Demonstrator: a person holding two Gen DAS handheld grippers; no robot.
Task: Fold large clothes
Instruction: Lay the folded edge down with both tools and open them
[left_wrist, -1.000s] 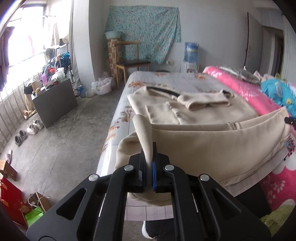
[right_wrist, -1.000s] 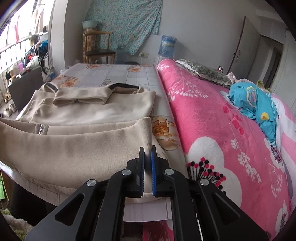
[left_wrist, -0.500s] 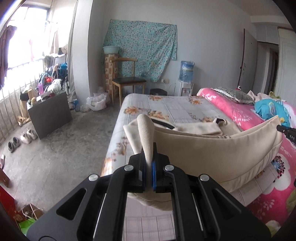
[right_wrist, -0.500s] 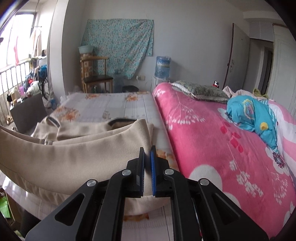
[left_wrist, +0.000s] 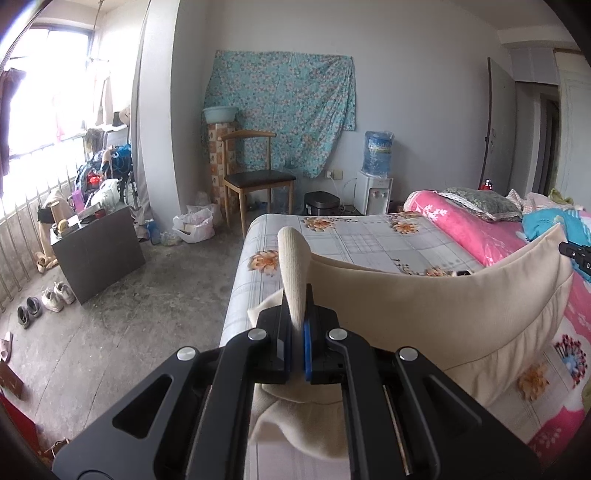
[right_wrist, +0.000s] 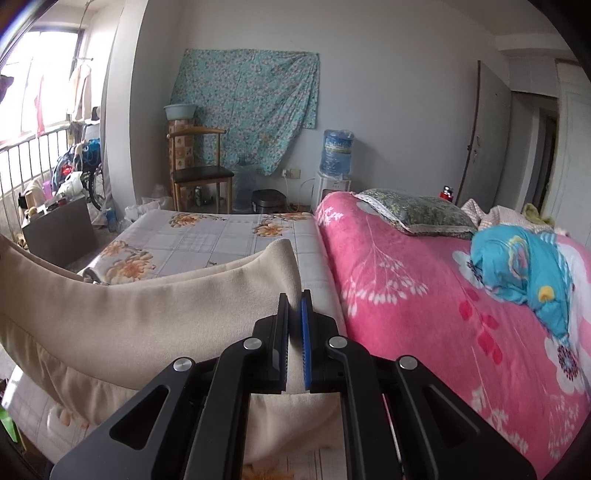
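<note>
**Beige garment lifted between both grippers over the bed**

We hold the left gripper (left_wrist: 295, 314) with its fingers pinching a rolled corner of the beige garment (left_wrist: 424, 317), which stands up above them. The cloth sags in a raised band across the floral bed (left_wrist: 362, 236). Our right gripper (right_wrist: 294, 314) clamps the opposite corner, its fingers pressed onto the fabric beside the pink blanket (right_wrist: 406, 280).

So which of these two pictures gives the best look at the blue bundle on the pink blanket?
The right wrist view: the blue bundle lies whole and unobstructed. The left wrist view shows only part at its edge, behind the raised beige garment.
</note>
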